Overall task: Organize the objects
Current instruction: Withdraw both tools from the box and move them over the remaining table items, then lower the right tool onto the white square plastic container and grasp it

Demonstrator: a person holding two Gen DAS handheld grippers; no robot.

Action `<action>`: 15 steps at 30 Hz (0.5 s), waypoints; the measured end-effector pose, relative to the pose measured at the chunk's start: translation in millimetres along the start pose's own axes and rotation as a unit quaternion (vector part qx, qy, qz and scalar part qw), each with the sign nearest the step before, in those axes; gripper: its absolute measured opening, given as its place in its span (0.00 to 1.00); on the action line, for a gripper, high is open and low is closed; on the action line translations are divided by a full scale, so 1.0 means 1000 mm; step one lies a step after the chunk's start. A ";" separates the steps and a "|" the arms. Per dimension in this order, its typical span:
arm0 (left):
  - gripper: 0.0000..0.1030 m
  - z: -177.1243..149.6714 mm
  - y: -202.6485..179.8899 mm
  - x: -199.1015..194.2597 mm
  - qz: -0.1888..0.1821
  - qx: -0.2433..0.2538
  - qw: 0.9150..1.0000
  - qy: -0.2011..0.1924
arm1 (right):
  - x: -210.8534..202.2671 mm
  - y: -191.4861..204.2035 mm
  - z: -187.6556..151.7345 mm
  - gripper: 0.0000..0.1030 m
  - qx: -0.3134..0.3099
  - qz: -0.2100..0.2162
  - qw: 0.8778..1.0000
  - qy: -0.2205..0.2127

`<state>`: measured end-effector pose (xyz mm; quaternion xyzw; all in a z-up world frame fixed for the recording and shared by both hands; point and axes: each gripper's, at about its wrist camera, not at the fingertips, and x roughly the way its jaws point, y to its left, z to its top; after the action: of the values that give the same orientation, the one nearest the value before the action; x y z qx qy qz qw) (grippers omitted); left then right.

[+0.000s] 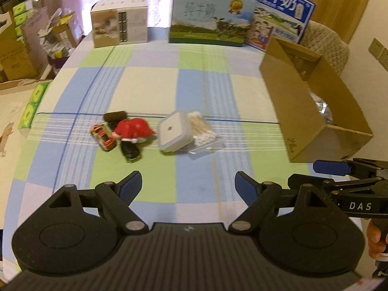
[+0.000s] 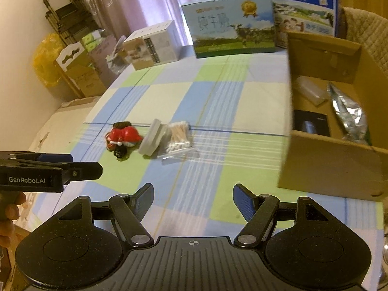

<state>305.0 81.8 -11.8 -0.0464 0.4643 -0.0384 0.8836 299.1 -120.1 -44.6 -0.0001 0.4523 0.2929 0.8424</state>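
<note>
A small heap lies mid-table: a red Santa figure [image 1: 134,129] [image 2: 125,134], a red-and-gold toy car [image 1: 103,136], a dark brown piece [image 1: 115,117], a small black bottle [image 1: 129,150], a square grey lidded box [image 1: 172,131] [image 2: 153,140] and a bag of cotton swabs [image 1: 202,132] [image 2: 178,137]. My left gripper [image 1: 188,185] hovers open, nearer than the heap, holding nothing. My right gripper [image 2: 193,197] is open and empty too, short of the swabs. Each gripper shows from the side in the other's view: the right gripper [image 1: 332,167], the left gripper [image 2: 55,161].
An open cardboard box [image 1: 278,89] [image 2: 322,167] stands at the right, holding a silver foil pouch [image 2: 349,114], a clear bottle and a black item. Two milk cartons [image 1: 208,15] and a white box [image 1: 120,24] line the far edge. Green tissue packs [image 1: 32,108] sit left.
</note>
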 end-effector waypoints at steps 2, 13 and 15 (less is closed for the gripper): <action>0.79 0.000 0.009 0.003 0.007 -0.006 1.000 0.004 | 0.009 0.006 0.002 0.67 -0.008 0.006 1.000 0.003; 0.78 0.008 0.049 0.017 0.040 -0.024 0.999 0.006 | 0.060 0.034 0.022 0.67 -0.039 0.009 0.999 0.011; 0.78 0.010 0.056 0.020 0.043 -0.025 0.999 0.006 | 0.070 0.038 0.027 0.67 -0.045 0.009 0.999 0.012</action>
<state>326.5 135.4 -29.2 -0.0486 0.4719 0.0109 0.8803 329.7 -47.1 -71.9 -0.0373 0.4491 0.3207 0.8331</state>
